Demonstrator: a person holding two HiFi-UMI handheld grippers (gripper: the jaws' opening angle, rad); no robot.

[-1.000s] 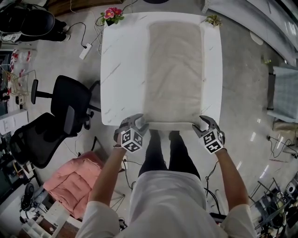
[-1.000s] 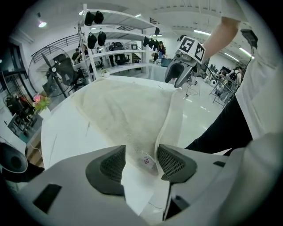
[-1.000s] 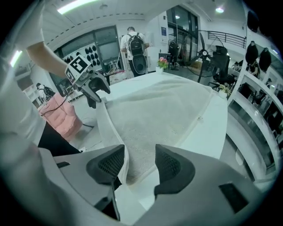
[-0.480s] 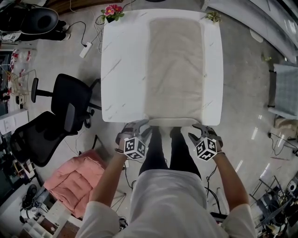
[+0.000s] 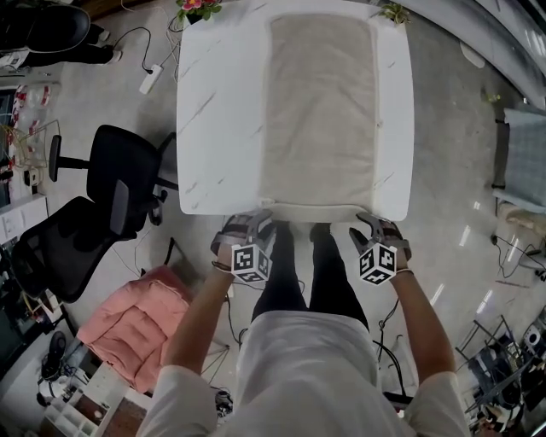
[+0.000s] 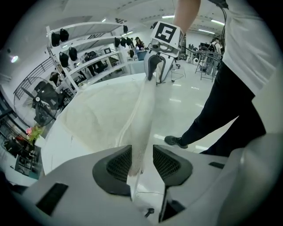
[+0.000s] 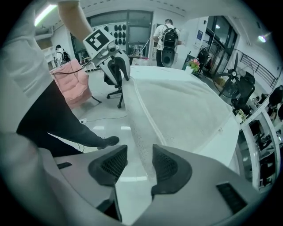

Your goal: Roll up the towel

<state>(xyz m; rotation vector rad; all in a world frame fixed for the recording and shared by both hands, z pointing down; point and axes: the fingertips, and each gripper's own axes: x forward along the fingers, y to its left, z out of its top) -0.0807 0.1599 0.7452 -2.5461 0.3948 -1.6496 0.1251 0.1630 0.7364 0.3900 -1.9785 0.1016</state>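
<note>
A beige towel (image 5: 320,102) lies flat along the white table (image 5: 213,128), and its near hem reaches over the table's front edge. My left gripper (image 5: 260,224) is at the hem's left corner and my right gripper (image 5: 371,224) at its right corner. In the left gripper view the hem (image 6: 143,110) runs between the pads of my left gripper (image 6: 142,163), touching the left pad, with a gap at the right one. In the right gripper view the hem (image 7: 139,128) stands between the pads of my right gripper (image 7: 139,165) without being pinched. Both pairs of jaws have just been closing.
Two black office chairs (image 5: 111,179) stand left of the table, with a pink cushion (image 5: 128,320) on the floor nearer me. A flower pot (image 5: 194,7) and a small plant (image 5: 394,12) sit at the table's far corners. The person's legs (image 5: 299,273) stand against the front edge.
Both grippers have come down to the towel's near hem and rolled so their marker cubes face up. Their jaws have narrowed around the hem.
</note>
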